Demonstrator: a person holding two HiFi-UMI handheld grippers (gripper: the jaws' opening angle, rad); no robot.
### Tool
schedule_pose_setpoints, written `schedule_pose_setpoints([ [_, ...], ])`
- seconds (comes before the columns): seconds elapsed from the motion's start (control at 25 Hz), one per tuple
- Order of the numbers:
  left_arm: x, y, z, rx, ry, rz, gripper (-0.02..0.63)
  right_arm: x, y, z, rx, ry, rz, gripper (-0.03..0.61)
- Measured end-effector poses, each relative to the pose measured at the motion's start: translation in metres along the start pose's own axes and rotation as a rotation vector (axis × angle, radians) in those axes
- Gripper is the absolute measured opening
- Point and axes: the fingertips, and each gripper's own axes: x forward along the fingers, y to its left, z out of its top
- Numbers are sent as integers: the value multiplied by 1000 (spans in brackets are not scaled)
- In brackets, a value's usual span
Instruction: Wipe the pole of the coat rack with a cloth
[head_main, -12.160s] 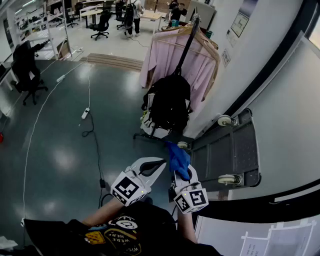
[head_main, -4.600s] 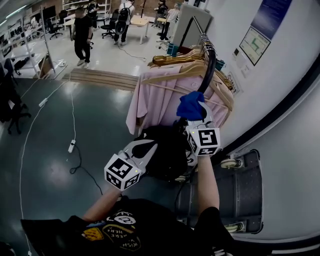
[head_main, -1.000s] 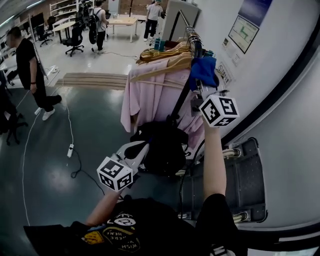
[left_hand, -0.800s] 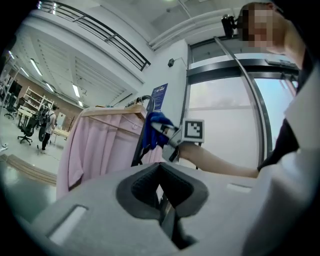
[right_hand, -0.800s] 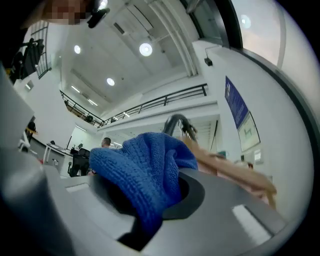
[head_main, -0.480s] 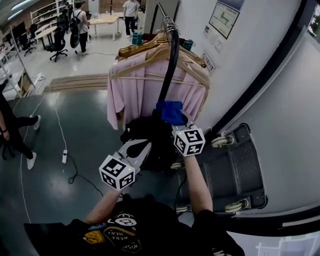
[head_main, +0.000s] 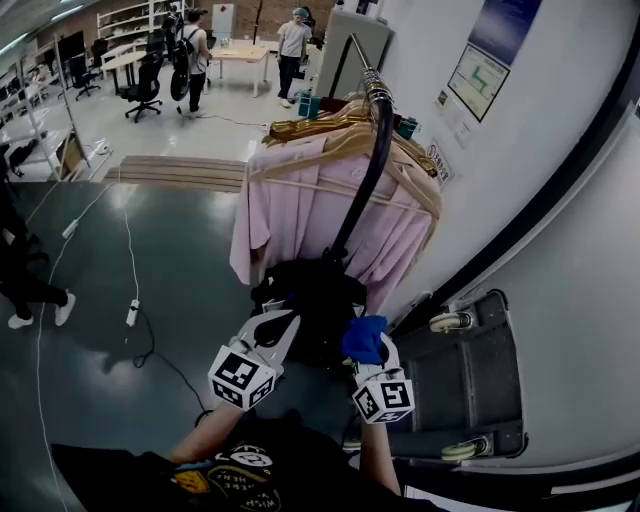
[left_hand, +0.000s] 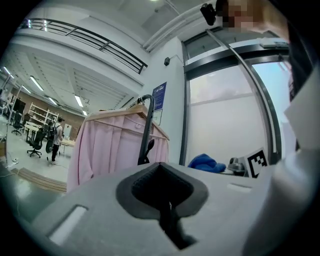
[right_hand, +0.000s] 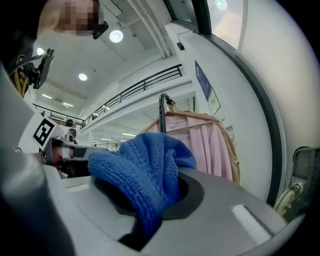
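The coat rack's black pole (head_main: 368, 176) rises at a slant from a black backpack (head_main: 312, 305) to a curved top, with pink garments (head_main: 300, 195) on wooden hangers. My right gripper (head_main: 364, 345) is low beside the backpack, off the pole, shut on a blue knitted cloth (head_main: 364, 336). The same cloth (right_hand: 145, 172) bulges from between the jaws in the right gripper view, where the pole (right_hand: 162, 114) stands far off. My left gripper (head_main: 275, 328) hangs by the backpack, jaws shut and empty. In the left gripper view, the pole (left_hand: 145, 131) is ahead and the cloth (left_hand: 206, 163) to the right.
A grey wheeled cart (head_main: 470, 370) leans against the white wall (head_main: 560, 230) to the right of the rack. Power cables and a socket strip (head_main: 132, 312) trail over the dark floor on the left. People and office chairs (head_main: 148, 88) occupy the far room.
My right gripper with the cloth went up to the pole's top, then slid down and has now dropped low beside the backpack. The left gripper has barely moved.
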Motion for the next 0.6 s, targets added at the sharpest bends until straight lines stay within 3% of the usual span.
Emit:
schedule_pose_setpoints([
  [0.28, -9, -6, 0, 7, -18, -15, 0, 4, 17, -3, -31, 42, 23, 32],
  [0.48, -15, -12, -4, -74, 11, -61, 0, 7, 29, -3, -11, 43, 46, 32],
  [0.6, -18, -15, -4, -76, 11, -67, 0, 8, 37, -4, 2, 51, 61, 32],
])
